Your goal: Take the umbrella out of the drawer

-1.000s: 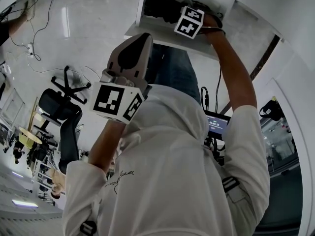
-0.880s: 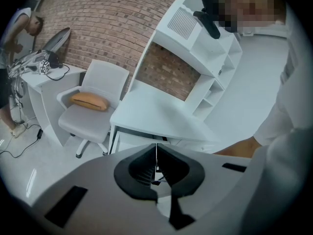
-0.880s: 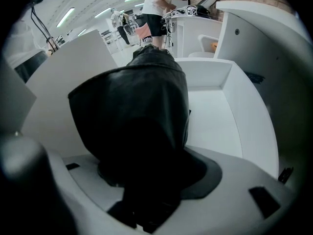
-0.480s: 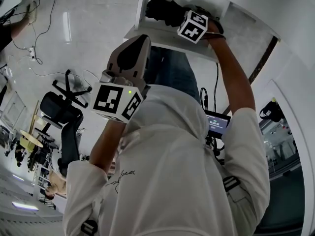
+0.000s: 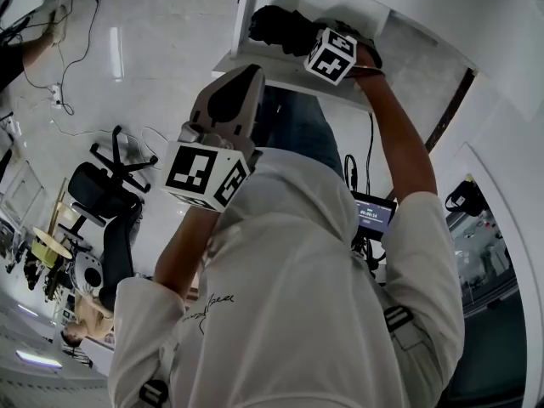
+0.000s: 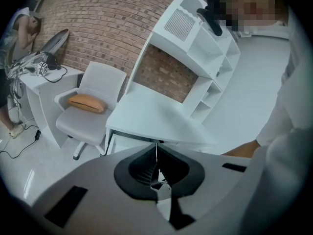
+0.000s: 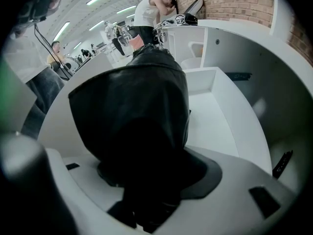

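Observation:
In the head view my right gripper [image 5: 299, 37] is shut on a black folded umbrella [image 5: 272, 25], which it holds over the open white drawer [image 5: 285, 68]. The right gripper view shows the umbrella [image 7: 139, 106] filling the space between the jaws, with the drawer's white inside [image 7: 212, 114] behind it. The umbrella hides the fingertips of that gripper [image 7: 146, 175]. Lower down and left of the drawer, my left gripper [image 5: 252, 72] is shut with nothing in it. In its own view the left gripper [image 6: 156, 153] has its jaws closed together and points away from the drawer.
A black office chair [image 5: 106, 198] and cables lie on the floor to the left. A small screen device [image 5: 374, 213] hangs at my right side. The left gripper view shows a white desk [image 6: 146, 116], a shelf unit [image 6: 205, 48] and a grey chair with an orange cushion [image 6: 87, 103].
My right gripper has shifted slightly toward me with the umbrella still in it. The left gripper has hardly moved.

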Available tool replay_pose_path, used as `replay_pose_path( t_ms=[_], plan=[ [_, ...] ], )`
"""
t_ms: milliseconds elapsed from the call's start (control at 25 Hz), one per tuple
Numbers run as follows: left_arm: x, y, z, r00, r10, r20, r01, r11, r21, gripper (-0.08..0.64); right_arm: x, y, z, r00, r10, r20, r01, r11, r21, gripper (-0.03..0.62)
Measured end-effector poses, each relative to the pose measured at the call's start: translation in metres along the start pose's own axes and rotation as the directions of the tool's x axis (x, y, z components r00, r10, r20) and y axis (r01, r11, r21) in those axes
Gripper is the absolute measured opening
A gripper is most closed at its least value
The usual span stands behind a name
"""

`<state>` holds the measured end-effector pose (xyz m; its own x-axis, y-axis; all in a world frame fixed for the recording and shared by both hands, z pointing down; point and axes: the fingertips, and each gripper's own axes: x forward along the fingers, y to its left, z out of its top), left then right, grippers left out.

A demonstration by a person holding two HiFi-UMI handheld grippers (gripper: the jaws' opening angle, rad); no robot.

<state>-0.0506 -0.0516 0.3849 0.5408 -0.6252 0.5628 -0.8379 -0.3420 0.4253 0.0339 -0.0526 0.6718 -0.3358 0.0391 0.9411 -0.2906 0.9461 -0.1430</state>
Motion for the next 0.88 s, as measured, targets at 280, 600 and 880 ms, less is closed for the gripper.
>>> replay_pose_path(
  t_ms=[280, 600, 880],
  plan=[
    [-0.006, -0.003, 0.003, 1.0, -0.005, 0.02, 0.005, 1.0, 0.008, 0.017, -0.01, 0.004, 0.005, 1.0, -0.003, 0.015, 0.003, 1.0, 0.017, 0.249],
    [-0.008, -0.001, 0.009, 0.999, -0.008, 0.036, 0.008, 1.0, 0.017, 0.017, -0.018, 0.007, 0.007, 1.0, -0.009, 0.013, 0.008, 1.0, 0.023, 0.249],
    [-0.016, 0.001, 0.012, 0.999, -0.008, 0.046, 0.007, 1.0, 0.02, 0.017, -0.027, 0.011, 0.007, 1.0, -0.018, 0.025, 0.017, 0.998, 0.055, 0.249]
  ],
)
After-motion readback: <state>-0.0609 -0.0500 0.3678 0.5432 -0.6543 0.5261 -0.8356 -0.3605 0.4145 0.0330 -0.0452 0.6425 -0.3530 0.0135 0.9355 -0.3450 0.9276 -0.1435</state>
